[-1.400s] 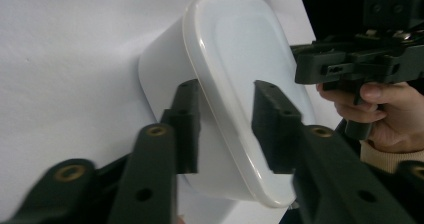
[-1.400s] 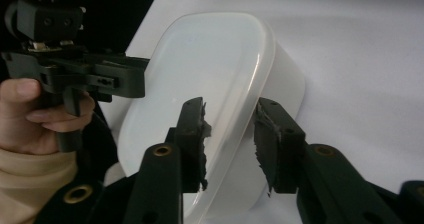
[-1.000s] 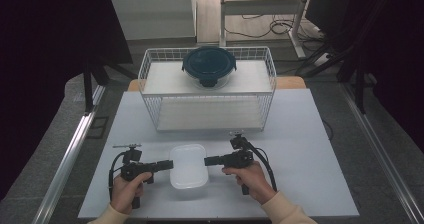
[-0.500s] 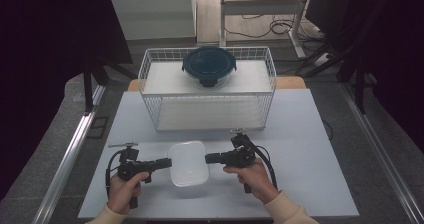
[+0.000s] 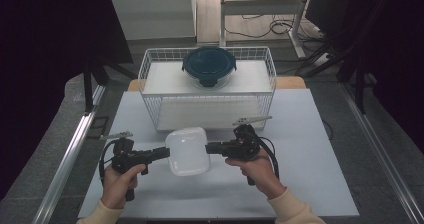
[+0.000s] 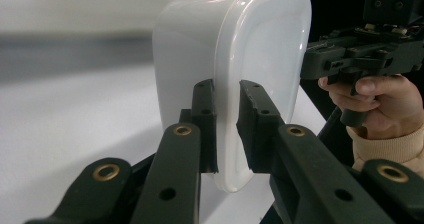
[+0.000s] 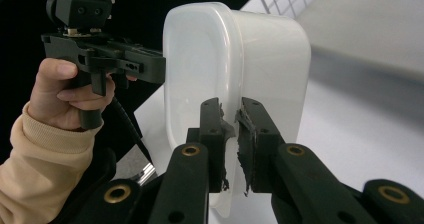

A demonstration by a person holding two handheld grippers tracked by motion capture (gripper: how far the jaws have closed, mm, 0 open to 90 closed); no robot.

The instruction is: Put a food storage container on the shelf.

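Here, left gripper (image 5: 162, 153) pinches the left rim of the white lidded container (image 5: 187, 150); right gripper (image 5: 211, 147) pinches its right rim. Container is held between them above the bench (image 5: 310, 134), just in front of the wire basket (image 5: 150, 91). A dark-lidded glass bowl (image 5: 208, 65) sits in that basket.

Your left gripper (image 5: 162, 154) and right gripper (image 5: 209, 147) point inward at each other, jaws nearly closed; each hand wraps its grip, forearms low.
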